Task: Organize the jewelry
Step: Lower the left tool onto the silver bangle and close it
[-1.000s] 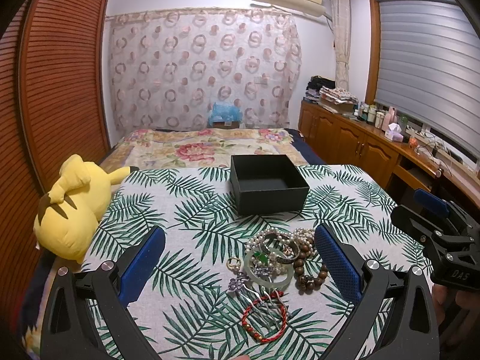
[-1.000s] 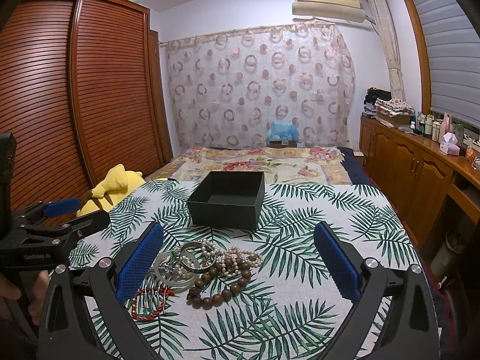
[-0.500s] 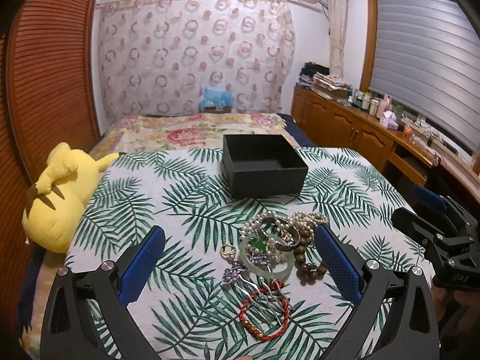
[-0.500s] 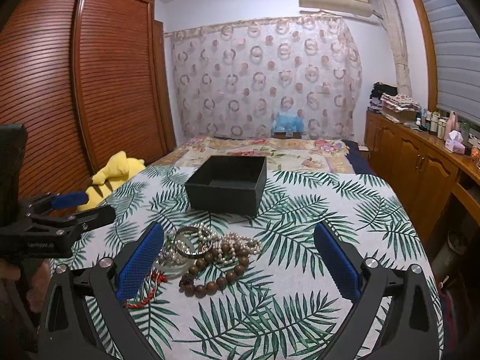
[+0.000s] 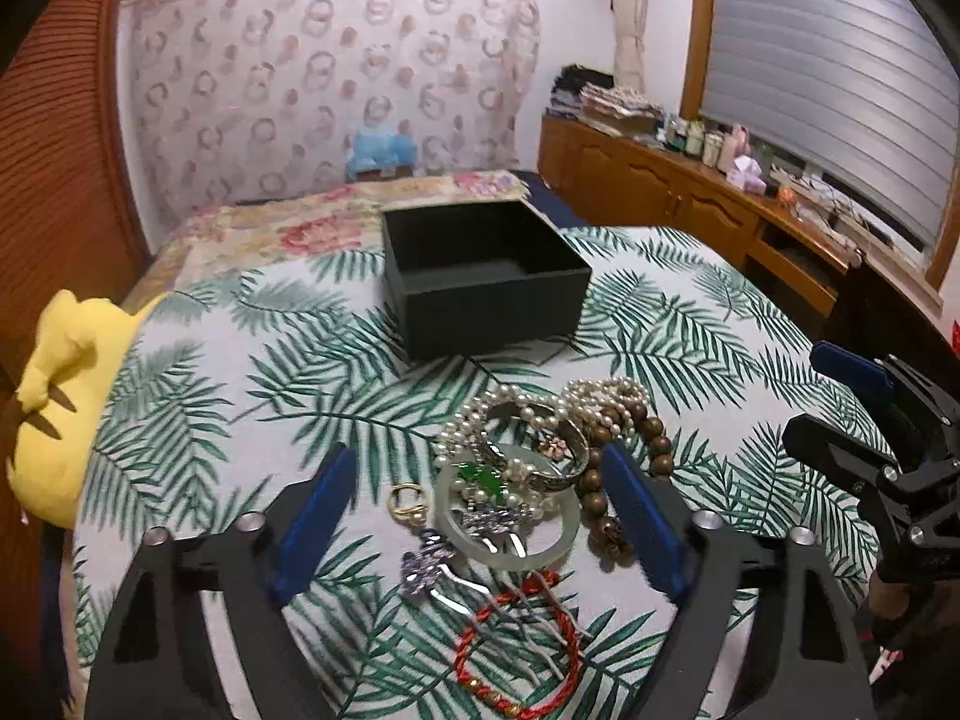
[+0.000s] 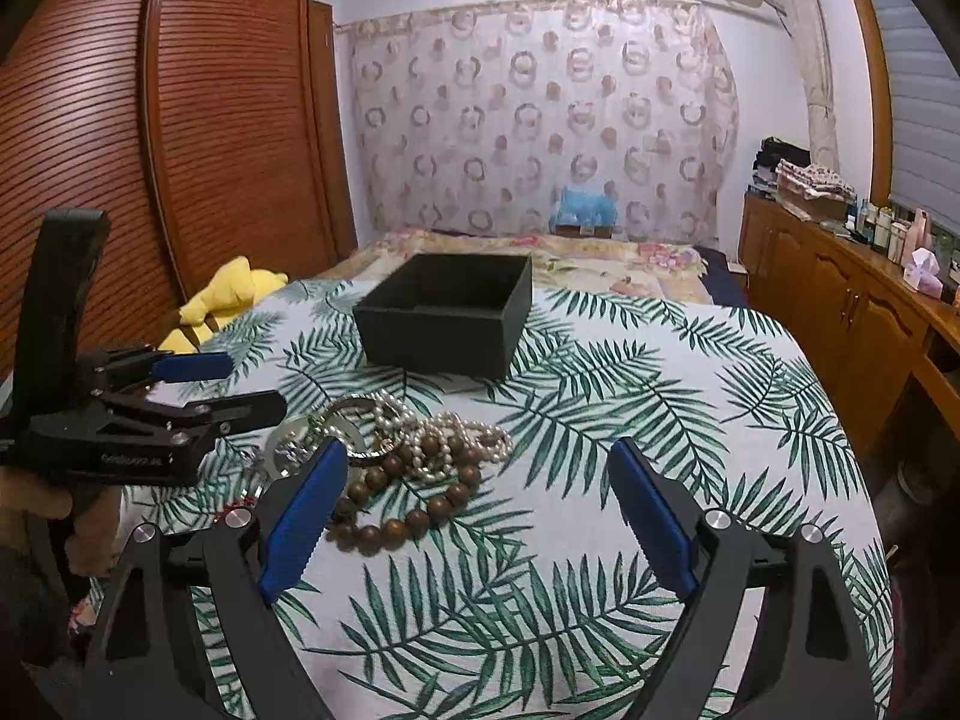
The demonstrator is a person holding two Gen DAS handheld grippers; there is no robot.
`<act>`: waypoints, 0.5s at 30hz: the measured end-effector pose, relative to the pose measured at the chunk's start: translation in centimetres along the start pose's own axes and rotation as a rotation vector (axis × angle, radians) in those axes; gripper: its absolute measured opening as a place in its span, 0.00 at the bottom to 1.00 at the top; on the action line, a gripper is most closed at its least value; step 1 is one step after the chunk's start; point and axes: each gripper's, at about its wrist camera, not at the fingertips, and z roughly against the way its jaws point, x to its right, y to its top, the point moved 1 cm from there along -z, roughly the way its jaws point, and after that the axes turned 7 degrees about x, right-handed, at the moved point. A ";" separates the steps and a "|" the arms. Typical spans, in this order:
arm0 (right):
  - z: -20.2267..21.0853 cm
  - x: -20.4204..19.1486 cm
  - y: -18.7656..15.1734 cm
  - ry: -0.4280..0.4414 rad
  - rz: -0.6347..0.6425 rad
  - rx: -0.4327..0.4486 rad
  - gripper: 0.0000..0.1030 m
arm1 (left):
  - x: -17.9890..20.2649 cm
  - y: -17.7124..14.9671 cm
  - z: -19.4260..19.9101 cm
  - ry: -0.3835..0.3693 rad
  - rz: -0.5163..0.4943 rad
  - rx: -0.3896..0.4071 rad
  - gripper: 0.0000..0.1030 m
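A pile of jewelry lies on the leaf-print cloth: a pale jade bangle, a silver bangle, pearl strands, a brown bead bracelet, a red cord bracelet, a gold ring and a silver hairpin. An open, empty black box stands beyond the pile. My left gripper is open, just above the pile, fingers either side of the jade bangle. My right gripper is open and empty, right of the pile; the bead bracelet lies by its left finger. The box stands ahead.
A yellow plush toy lies at the table's left edge. A bed with a floral cover is behind the table. Wooden cabinets with bottles run along the right wall. A slatted wardrobe stands at the left.
My left gripper has moved forward and down toward the jewelry pile, which now lies between its fingers. My right gripper has moved slightly closer to the pile. Both stay open.
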 end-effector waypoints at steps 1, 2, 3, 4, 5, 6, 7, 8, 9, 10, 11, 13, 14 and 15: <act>-0.2 0.1 -0.1 0.001 0.003 -0.008 0.87 | 0.0 0.0 -0.5 -0.016 0.005 -0.015 0.67; -0.5 0.2 -0.2 0.002 0.007 -0.015 0.85 | 0.0 0.1 -0.8 -0.030 0.010 -0.027 0.60; -0.7 0.2 -0.3 0.004 0.011 -0.022 0.85 | 0.0 0.1 -1.2 -0.042 0.015 -0.038 0.58; -0.9 0.3 -0.4 0.006 0.013 -0.031 0.84 | 0.0 0.2 -1.8 -0.050 0.014 -0.050 0.52; -1.2 0.4 -0.4 0.007 0.014 -0.040 0.83 | 0.1 0.3 -2.1 -0.050 0.010 -0.057 0.47; -1.3 0.4 -0.4 0.009 0.015 -0.046 0.83 | 0.1 0.4 -2.6 -0.053 0.007 -0.065 0.45; -1.5 0.5 -0.5 0.012 0.016 -0.052 0.83 | 0.0 0.5 -3.0 -0.061 0.013 -0.077 0.42; -1.7 0.5 -0.6 0.015 0.021 -0.061 0.83 | -0.2 0.6 -3.6 -0.076 0.028 -0.094 0.37; -1.8 0.4 -0.6 0.017 0.024 -0.065 0.83 | -0.3 0.6 -4.0 -0.083 0.038 -0.107 0.33; -1.9 0.4 -0.7 0.020 0.031 -0.068 0.83 | -0.4 0.6 -4.4 -0.082 0.042 -0.119 0.28; -2.0 0.3 -0.7 0.025 0.034 -0.071 0.83 | -0.5 0.6 -4.8 -0.081 0.041 -0.126 0.25; -2.1 0.1 -0.7 0.033 0.038 -0.078 0.83 | -0.5 0.6 -5.4 -0.083 0.042 -0.140 0.18; -2.2 0.0 -0.8 0.038 0.043 -0.082 0.83 | -0.6 0.6 -5.7 -0.083 0.045 -0.148 0.17; -2.3 -0.1 -0.8 0.042 0.046 -0.085 0.83 | -0.6 0.6 -6.0 -0.081 0.043 -0.151 0.17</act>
